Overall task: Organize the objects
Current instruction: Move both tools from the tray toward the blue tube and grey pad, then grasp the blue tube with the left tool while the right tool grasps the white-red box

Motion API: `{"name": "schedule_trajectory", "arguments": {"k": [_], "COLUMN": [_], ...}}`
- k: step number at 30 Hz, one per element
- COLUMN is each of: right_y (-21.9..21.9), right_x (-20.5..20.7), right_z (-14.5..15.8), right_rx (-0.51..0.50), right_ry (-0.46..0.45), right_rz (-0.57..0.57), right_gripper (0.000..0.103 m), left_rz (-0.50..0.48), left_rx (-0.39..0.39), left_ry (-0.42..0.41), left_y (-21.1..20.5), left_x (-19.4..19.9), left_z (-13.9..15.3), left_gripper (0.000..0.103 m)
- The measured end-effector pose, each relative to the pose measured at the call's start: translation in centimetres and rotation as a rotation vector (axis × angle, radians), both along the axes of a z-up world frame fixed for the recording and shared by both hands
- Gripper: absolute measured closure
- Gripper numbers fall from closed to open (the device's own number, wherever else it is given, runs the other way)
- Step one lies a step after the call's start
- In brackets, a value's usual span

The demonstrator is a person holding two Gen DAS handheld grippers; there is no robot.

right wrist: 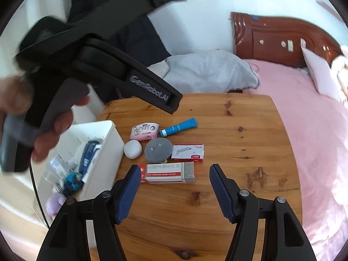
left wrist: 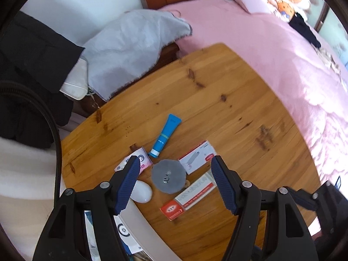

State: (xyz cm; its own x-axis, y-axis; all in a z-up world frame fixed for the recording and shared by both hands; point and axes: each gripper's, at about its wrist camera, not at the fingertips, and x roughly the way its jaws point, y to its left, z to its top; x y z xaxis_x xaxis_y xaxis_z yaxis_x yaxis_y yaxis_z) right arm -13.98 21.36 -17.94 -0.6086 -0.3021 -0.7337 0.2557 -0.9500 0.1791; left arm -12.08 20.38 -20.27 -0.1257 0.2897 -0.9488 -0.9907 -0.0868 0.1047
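Grippers first, nearest the lenses: the left gripper point(left wrist: 175, 171) hangs over the cluster with ribbed blue pads well apart and nothing between them, and the right gripper point(right wrist: 173, 180) is parted about as wide, also empty, low over the near table edge. A hand point(right wrist: 37, 126) wraps the left tool's grip.

Trouble could start right here. The things lie packed together, so jaws this wide coming down may straddle two at once and drag a neighbour. The white pebble point(left wrist: 141, 191) is smooth, glossy and rounded, likely to squirt out of a pinch. The grey disc point(left wrist: 168, 176) looks soft and felty, with a little face on it; it touches the boxes and could snag them.

Just past the right pads lies a long flat carton point(right wrist: 167, 172), red and grey card, crisp-edged and an easy grip across its narrow side. Behind it sits a smaller red-and-white box point(right wrist: 188, 151). Further on, a pink crinkly packet point(right wrist: 144, 131) and a blue tube point(right wrist: 179, 126), slick plastic with a white cap, prone to roll.

Left of all this stands the white bin point(right wrist: 113, 139), hard plastic, already holding assorted items. Its rim is close enough to clip on the way in. The table point(right wrist: 250, 130) is varnished knotty wood; beyond it, a pink bed point(right wrist: 304, 100).
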Motion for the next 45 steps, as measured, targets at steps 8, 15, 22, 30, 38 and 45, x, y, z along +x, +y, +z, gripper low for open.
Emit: {"name": "schedule_trajectory", "arguments": {"k": [8,15,22,30,38,45], "right_y": [-0.6,-0.2,0.8,2.0,1.4,-0.2], "right_x": [-0.4,-2.3,-6.2,-10.2,-12.0,-12.3], "right_z": [-2.5,-4.8,-6.6,-8.8,-11.2,-12.7], "right_rx": [0.089,0.149,0.132,0.21,0.267,0.35], "right_ry": [0.034,0.072,0.042,0.063,0.047,0.091], "right_rz": [0.029,0.059,0.168,0.41,0.635,0.77], "right_gripper": [0.036,0.036,0.036,0.036,0.037,0.037], "left_rz": [-0.053,-0.122,-0.14,-0.233,-0.311,-0.358], "left_rx": [-0.124,-0.218,-0.3,-0.33,-0.348,-0.344], "left_ry": [-0.01,-0.017,-0.054,-0.07,-0.086,-0.107], "left_y": [2.4,5.1,6.7,6.5,6.1,6.0], "left_x": [-2.0,-2.7,-3.6,-3.1,-2.5,-2.8], "left_z": [-4.4,-8.4,-11.5,-12.2,-12.8,-12.6], "left_gripper": [0.032,0.032,0.033,0.038,0.042,0.046]}}
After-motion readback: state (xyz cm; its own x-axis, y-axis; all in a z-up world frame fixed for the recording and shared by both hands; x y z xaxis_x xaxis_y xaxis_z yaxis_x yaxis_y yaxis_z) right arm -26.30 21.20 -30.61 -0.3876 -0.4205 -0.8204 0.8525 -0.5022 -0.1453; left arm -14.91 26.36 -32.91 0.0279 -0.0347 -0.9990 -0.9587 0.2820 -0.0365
